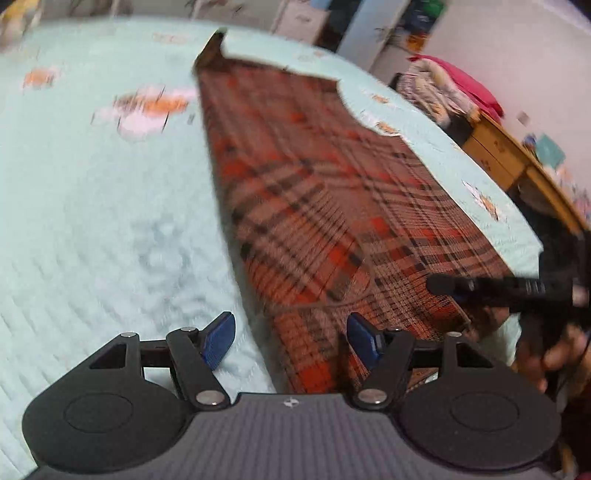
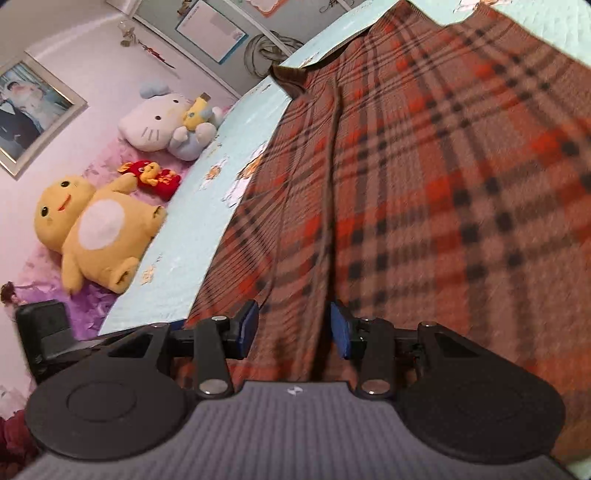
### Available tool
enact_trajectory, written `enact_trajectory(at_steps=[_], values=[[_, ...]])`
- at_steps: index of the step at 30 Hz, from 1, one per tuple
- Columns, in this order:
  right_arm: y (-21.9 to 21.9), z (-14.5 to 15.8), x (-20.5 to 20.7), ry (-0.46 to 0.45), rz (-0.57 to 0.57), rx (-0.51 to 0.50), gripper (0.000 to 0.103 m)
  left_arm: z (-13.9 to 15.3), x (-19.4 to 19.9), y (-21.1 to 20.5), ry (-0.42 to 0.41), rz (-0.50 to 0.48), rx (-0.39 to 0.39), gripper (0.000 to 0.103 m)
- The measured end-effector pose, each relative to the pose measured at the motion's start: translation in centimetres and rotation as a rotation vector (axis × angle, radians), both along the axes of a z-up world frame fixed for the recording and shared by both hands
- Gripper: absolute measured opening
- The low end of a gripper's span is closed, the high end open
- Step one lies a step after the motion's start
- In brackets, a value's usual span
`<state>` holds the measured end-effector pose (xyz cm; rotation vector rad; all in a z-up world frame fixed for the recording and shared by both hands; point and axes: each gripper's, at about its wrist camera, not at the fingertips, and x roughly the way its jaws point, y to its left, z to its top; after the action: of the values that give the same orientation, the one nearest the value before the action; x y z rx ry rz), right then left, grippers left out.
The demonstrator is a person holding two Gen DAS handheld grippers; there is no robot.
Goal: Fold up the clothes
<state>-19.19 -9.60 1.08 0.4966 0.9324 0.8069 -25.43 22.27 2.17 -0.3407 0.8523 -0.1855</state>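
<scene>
A pale mint bedspread [image 2: 192, 243] printed with small orange-and-white cartoon figures covers the bed, and every other thing lies around it. Off its edge, on a purple flowery surface [image 2: 92, 302], a yellow plush toy [image 2: 96, 229] lies nearest, with a small red plush [image 2: 155, 177] beyond it and a white cat plush [image 2: 155, 125] holding a little blue figure farther on; a framed photograph [image 2: 26, 110] and a blue-bordered poster [image 2: 210, 29] hang on the pink wall behind them. On the bedspread's other side stands a wooden desk [image 1: 517, 162], and beyond that a heap of clothes [image 1: 443, 88] topped by something pink.
</scene>
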Motion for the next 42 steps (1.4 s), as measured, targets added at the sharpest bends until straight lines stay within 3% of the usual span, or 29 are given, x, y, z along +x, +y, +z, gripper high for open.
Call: enact_trajectory(at_steps=[2,3,4,5,6,7,9,12,17,20,23,27,31,34,37,40,41,42], values=[[0.8,0.0,-0.6,-0.015,0.007,-0.022,0.034,-0.3,-0.1,-0.1,-0.007,-0.011,0.006,0.07],[1.1,-0.3,-0.7,-0.003,-0.001,-0.022,0.016,-0.4,-0.2,-0.2,-0.018,-0.022,0.016,0.07],[1.3,-0.6,-0.8,0.009,-0.01,-0.023,0.006,-0.5,-0.3,-0.3,-0.027,-0.037,0.028,0.067],[1.6,-0.8,-0.8,0.022,-0.018,-0.023,0.003,-0.4,-0.3,-0.4,-0.036,-0.06,0.042,0.062],[1.7,-0.9,-0.9,0.034,-0.028,-0.01,0.003,-0.4,-0.2,-0.3,-0.043,-0.084,0.045,0.031],[1.7,-1.0,-1.0,0.046,-0.038,0.008,0.003,-0.3,-0.2,0.1,-0.041,-0.096,0.025,0.014],[1.0,-1.3,-0.9,0.136,-0.076,0.109,0.003,0.1,-0.1,1.6,-0.028,-0.094,-0.048,0.013],[-0.6,-2.5,-1.3,0.322,-0.127,0.412,0.002,1.1,-0.6,2.7,-0.046,-0.1,-0.058,0.013],[0.2,-2.0,-2.1,0.223,-0.11,0.262,0.0,-0.1,-0.8,2.4,0.004,-0.094,0.005,0.016],[0.8,-1.7,-2.5,0.154,-0.097,0.153,0.0,-0.3,-0.9,2.8,0.006,-0.06,-0.032,0.023],[1.2,-1.1,-2.7,0.107,-0.06,0.089,0.004,0.4,-1.1,3.0,0.001,-0.032,0.019,0.036],[0.7,1.0,-2.7,0.034,0.021,0.0,0.022,2.4,-1.2,2.7,-0.058,-0.003,0.145,0.038],[-0.8,2.8,-2.9,-0.089,0.003,-0.114,0.023,4.4,0.3,2.0,-0.156,-0.034,0.095,0.038],[-1.1,3.4,-1.9,-0.125,-0.037,-0.08,0.023,4.7,2.9,-0.3,-0.218,-0.113,0.102,0.039],[-0.8,2.6,0.1,-0.1,-0.06,0.037,0.022,2.6,5.7,-1.7,-0.187,-0.139,0.125,0.041],[1.0,0.4,2.7,-0.03,-0.078,-0.02,0.021,-0.2,6.8,-2.4,-0.155,-0.185,0.139,0.042],[1.3,0.0,3.0,-0.029,-0.072,-0.049,0.005,-0.7,6.9,-2.5,-0.153,-0.203,0.145,0.043],[1.3,0.0,3.2,-0.038,-0.061,-0.062,0.004,-0.4,6.7,-2.6,-0.162,-0.223,0.157,0.043]])
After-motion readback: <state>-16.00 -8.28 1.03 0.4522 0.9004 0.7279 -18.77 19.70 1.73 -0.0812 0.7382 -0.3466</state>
